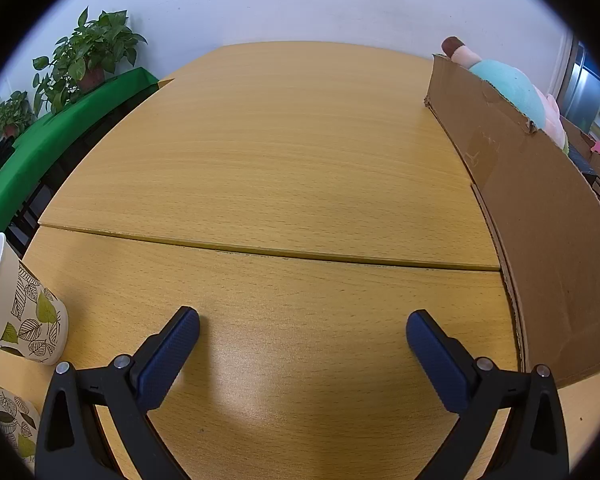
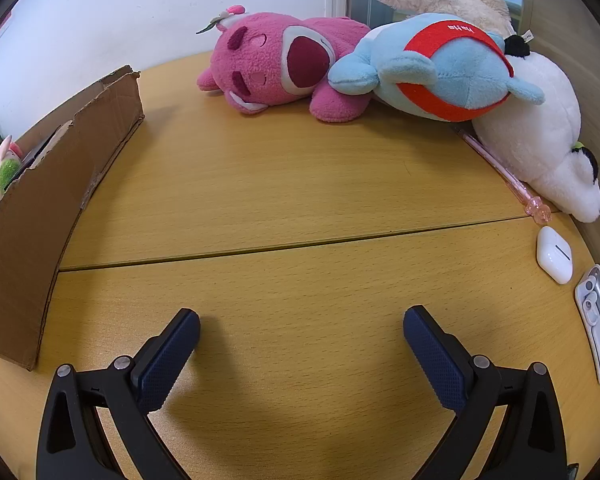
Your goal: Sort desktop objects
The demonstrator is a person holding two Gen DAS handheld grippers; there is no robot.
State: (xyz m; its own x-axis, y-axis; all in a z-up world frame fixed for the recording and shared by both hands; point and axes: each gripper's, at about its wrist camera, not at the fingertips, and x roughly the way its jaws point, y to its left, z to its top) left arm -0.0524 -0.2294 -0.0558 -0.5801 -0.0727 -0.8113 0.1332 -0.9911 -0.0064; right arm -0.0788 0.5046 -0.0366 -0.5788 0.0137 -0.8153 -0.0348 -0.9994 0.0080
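Beech-coloured laminate makes up the tabletop (image 2: 300, 184), two boards meeting at a seam, with a white wall behind and potted plants (image 1: 88, 52) on a green-draped ledge off to the left. Between the two views stands a cardboard box (image 2: 40, 208) with a pastel plush already showing over its rim, so it looks like the sorting bin. Waiting at the far right of the tabletop are the white plush (image 2: 540, 128), the blue plush (image 2: 452, 76) with its red band leaning on it, and the pink bear (image 2: 276, 64); a pink pen (image 2: 500, 168), a white earbud case (image 2: 554, 254) and a silver stand (image 2: 598, 320) lie nearer the right edge. Leaf-print paper cups (image 1: 32, 320) sit at the left gripper's side. Both the left gripper (image 1: 302, 330) and the right gripper (image 2: 300, 328) hover with jaws spread wide and nothing between them. A sensible start is the right gripper taking the pink bear (nearest the box, free of the pile), pinching a limb or the body's narrow part.
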